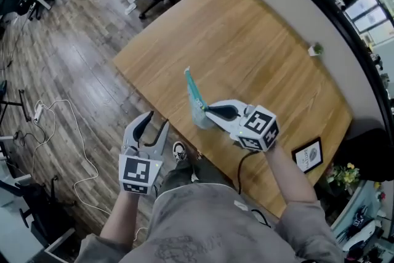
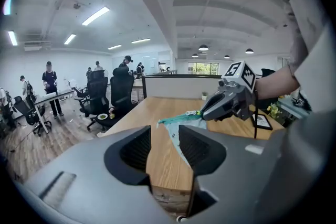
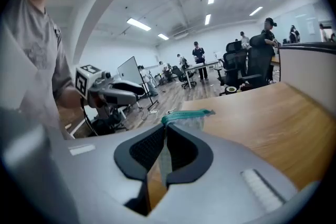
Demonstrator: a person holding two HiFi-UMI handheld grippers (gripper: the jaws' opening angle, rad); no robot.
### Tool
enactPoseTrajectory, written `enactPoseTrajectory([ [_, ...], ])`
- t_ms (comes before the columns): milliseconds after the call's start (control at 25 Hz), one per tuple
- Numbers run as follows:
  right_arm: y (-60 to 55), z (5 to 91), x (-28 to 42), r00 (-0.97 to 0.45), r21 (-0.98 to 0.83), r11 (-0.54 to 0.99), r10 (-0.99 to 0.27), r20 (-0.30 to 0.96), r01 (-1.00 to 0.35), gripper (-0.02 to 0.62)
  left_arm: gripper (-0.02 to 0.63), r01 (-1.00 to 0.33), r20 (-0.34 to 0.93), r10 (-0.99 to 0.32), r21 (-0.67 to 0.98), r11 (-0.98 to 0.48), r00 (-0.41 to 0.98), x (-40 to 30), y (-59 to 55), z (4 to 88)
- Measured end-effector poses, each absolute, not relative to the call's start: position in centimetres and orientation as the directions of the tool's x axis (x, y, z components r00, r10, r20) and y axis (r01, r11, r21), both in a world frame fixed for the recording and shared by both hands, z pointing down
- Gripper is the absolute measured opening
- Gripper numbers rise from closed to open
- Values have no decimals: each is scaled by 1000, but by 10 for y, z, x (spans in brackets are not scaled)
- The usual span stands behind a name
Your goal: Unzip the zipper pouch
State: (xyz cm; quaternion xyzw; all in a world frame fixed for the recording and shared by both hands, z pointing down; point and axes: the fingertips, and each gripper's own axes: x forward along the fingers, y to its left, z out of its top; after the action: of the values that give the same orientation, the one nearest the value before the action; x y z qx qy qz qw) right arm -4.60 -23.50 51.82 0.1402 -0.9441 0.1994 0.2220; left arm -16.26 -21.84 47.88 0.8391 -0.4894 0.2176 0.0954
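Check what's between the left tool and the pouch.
Nothing. The head view and left gripper view show only bare table edge in the gap between the open left tool and the pouch, which the right tool grips.

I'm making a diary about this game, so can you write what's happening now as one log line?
right gripper: shut on zipper pouch, held above table | left gripper: open, empty | zip: looks closed

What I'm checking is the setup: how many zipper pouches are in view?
1. The zipper pouch is clamped in the right tongs, held above the wooden table near its front edge. No other shows, though one could lie outside the views.
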Motion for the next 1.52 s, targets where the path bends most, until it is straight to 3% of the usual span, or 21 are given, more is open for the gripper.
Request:
enactPoseTrajectory([
  [280, -222, 447, -39, -890, -426, 803, -262, 374, -416, 29, 166, -840, 403, -795, -106, -532, 453, -158, -221, 436],
  [600, -200, 403, -29, -899, -390, 827, -280, 337, -404, 29, 163, -837, 332, -787, 15, -546, 520, -155, -215, 410],
  [840, -176, 391, -36, -924, -380, 870, -188, 332, -314, 28, 163, -785, 300, -739, 57, -617, 603, -148, -202, 399],
  [1160, -157, 373, -37, -935, -270, 956, -9, 355, -112, 28, 161, -482, 202, -450, 156, -862, 870, -97, -170, 361],
  [1480, -128, 353, -44, -913, -167, 981, 154, 378, 96, 28, 151, -359, 181, -324, 214, -909, 929, -79, -154, 345],
  [1520, -124, 354, -44, -903, -153, 981, 169, 394, 117, 29, 116, -348, 166, -317, 215, -912, 934, -78, -153, 344],
])
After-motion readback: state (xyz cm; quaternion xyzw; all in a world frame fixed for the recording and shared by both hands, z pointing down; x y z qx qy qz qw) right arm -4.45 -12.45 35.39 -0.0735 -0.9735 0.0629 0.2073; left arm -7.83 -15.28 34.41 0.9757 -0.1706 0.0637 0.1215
